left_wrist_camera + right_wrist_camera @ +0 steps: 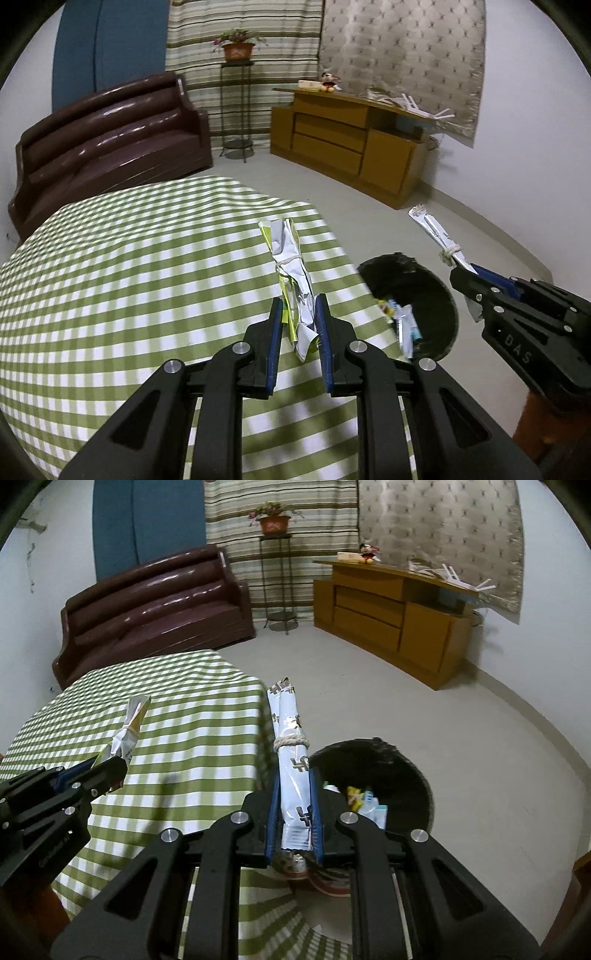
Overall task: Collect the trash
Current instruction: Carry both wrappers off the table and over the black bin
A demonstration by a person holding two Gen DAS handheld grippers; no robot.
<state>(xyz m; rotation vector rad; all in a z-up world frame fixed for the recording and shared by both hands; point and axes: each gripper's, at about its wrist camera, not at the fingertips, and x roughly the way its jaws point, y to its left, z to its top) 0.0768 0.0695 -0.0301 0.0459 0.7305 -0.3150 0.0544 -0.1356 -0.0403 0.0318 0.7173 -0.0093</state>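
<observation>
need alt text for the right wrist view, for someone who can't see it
The right gripper clamps a white rolled wrapper tied with string, near a black-lined trash bin holding litter. At left, the left gripper holds a crumpled wrapper above the green checked tablecloth.

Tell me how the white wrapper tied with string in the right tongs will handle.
The white wrapper probably weighs little, being thin foil. It juts straight past the right tongs without drooping, so the string-tied roll seems fairly stiff. Its glossy surface may slip.
</observation>
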